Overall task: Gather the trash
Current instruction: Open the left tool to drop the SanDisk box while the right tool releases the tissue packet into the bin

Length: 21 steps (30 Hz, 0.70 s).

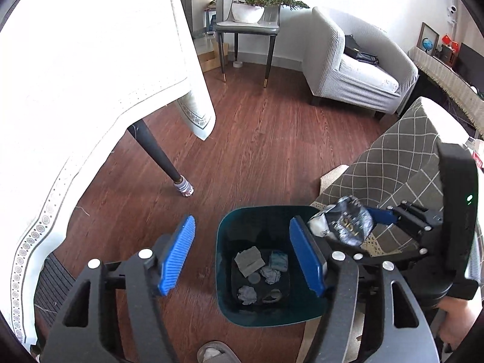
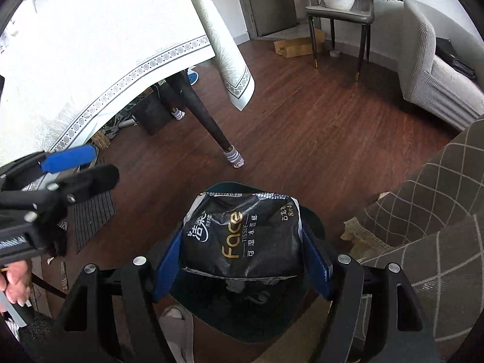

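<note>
A dark teal trash bin [image 1: 225, 242] stands on the wooden floor, holding several crumpled tissues [image 1: 270, 273] and grey scraps. My left gripper [image 1: 242, 227] hangs open above the bin's left rim, nothing between its blue pads. In the left wrist view my right gripper [image 1: 367, 222] comes in from the right, shut on a crumpled black tissue pack [image 1: 348, 222] at the bin's right rim. The right wrist view shows that pack [image 2: 242, 236] pinched between both blue pads over the bin [image 2: 314, 222], which it mostly hides. The left gripper [image 2: 87, 166] shows at the left edge.
A table with a white patterned cloth [image 1: 75, 90] and a dark leg [image 1: 157, 154] stands left of the bin. A checked brown cover [image 1: 393, 163] lies close on the right. A grey armchair [image 1: 357, 69] and a chair with a potted plant [image 1: 251, 15] stand farther back. A slippered foot [image 1: 211, 352] is near the bin.
</note>
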Each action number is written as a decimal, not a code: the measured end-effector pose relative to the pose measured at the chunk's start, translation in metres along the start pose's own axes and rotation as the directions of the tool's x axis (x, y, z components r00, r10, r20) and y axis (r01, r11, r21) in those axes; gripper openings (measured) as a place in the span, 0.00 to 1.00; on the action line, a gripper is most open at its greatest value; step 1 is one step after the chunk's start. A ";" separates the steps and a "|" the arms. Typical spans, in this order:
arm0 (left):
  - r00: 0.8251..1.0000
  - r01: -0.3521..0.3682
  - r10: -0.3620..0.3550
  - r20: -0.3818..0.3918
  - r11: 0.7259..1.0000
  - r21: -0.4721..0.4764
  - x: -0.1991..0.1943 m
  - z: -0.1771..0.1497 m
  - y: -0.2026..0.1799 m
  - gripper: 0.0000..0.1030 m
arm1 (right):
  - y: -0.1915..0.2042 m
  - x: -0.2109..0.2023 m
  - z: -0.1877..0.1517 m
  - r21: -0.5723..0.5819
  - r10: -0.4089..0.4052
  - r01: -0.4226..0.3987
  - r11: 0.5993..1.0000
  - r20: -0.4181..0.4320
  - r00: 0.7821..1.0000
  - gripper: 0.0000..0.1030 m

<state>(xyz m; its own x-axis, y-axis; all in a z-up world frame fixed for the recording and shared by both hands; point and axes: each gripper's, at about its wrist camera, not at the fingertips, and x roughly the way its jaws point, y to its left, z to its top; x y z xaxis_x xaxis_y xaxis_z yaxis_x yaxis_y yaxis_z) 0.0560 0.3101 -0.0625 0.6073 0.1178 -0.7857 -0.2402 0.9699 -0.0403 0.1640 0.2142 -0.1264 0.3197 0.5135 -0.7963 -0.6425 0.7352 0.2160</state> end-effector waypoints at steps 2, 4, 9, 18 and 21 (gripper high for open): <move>1.000 0.018 -0.018 0.014 1.000 -0.011 -0.006 0.005 0.000 0.60 | 0.001 0.007 -0.001 0.001 0.003 -0.003 1.000 -0.016 1.000 0.71; 0.999 0.031 -0.031 0.022 0.999 -0.011 -0.010 0.008 0.001 0.57 | 0.002 0.014 -0.003 -0.003 -0.002 0.002 1.000 -0.037 0.999 0.71; 0.998 0.048 -0.048 0.034 0.999 -0.006 -0.015 0.014 -0.003 0.48 | 0.005 0.031 -0.010 -0.042 -0.025 0.021 0.999 -0.083 0.996 0.71; 0.992 0.107 -0.105 0.073 0.994 -0.030 -0.028 0.026 -0.007 0.46 | 0.021 0.044 -0.031 -0.156 -0.079 0.056 0.986 -0.146 0.986 0.83; 0.991 0.096 -0.095 0.094 0.995 -0.011 -0.037 0.029 -0.013 0.46 | 0.021 0.037 -0.034 -0.158 -0.079 0.057 0.986 -0.136 0.988 0.83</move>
<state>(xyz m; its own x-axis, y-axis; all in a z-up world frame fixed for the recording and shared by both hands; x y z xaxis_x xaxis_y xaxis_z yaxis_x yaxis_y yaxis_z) 0.0588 0.2996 -0.0149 0.6955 0.0446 -0.7171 -0.1886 0.9744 -0.1224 0.1381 0.2335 -0.1707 0.2718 0.3887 -0.8804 -0.7254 0.6839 0.0780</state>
